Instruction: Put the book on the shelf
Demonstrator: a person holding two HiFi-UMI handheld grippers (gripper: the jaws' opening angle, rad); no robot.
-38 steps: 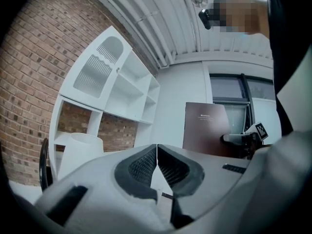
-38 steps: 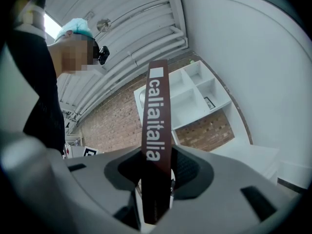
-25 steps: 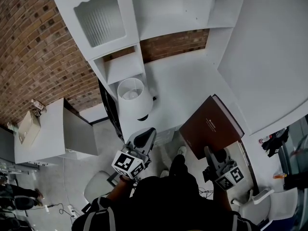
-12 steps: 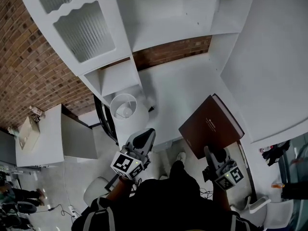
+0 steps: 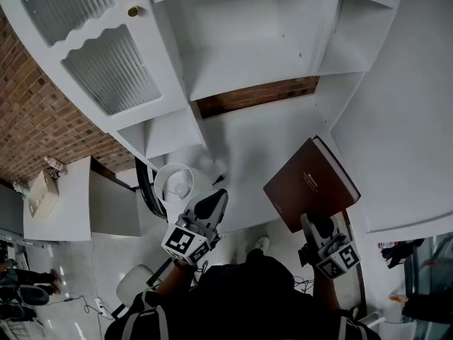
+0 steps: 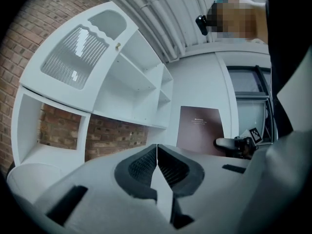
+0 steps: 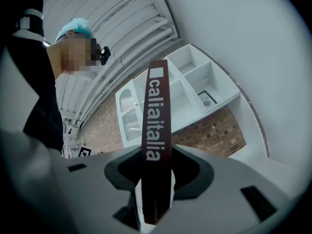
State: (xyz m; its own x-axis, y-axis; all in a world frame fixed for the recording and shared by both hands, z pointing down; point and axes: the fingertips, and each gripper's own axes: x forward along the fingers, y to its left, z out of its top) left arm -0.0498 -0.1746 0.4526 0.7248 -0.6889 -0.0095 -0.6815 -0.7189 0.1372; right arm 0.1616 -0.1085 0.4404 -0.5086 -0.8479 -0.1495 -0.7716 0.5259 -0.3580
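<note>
A dark brown hardcover book [image 5: 310,183] is held up in front of the white shelf unit [image 5: 241,55], cover facing me. My right gripper [image 5: 316,227] is shut on its lower edge; in the right gripper view the book's spine [image 7: 155,130] with white lettering stands between the jaws. My left gripper [image 5: 210,206] hangs to the left of the book, jaws pressed together with nothing in them. In the left gripper view the closed pads [image 6: 157,165] point at the shelf, with the book [image 6: 200,129] off to the right.
The shelf unit has open compartments [image 5: 248,20] and a ribbed glass door [image 5: 106,69] at the left. A white lamp shade [image 5: 175,183] sits below it. A brick wall [image 5: 42,119] lies behind, a white cabinet [image 5: 60,204] stands at the left.
The view has tilted up, so the shelf unit fills more of the frame. The book and both grippers hold nearly the same places, the book raised slightly toward the shelf.
</note>
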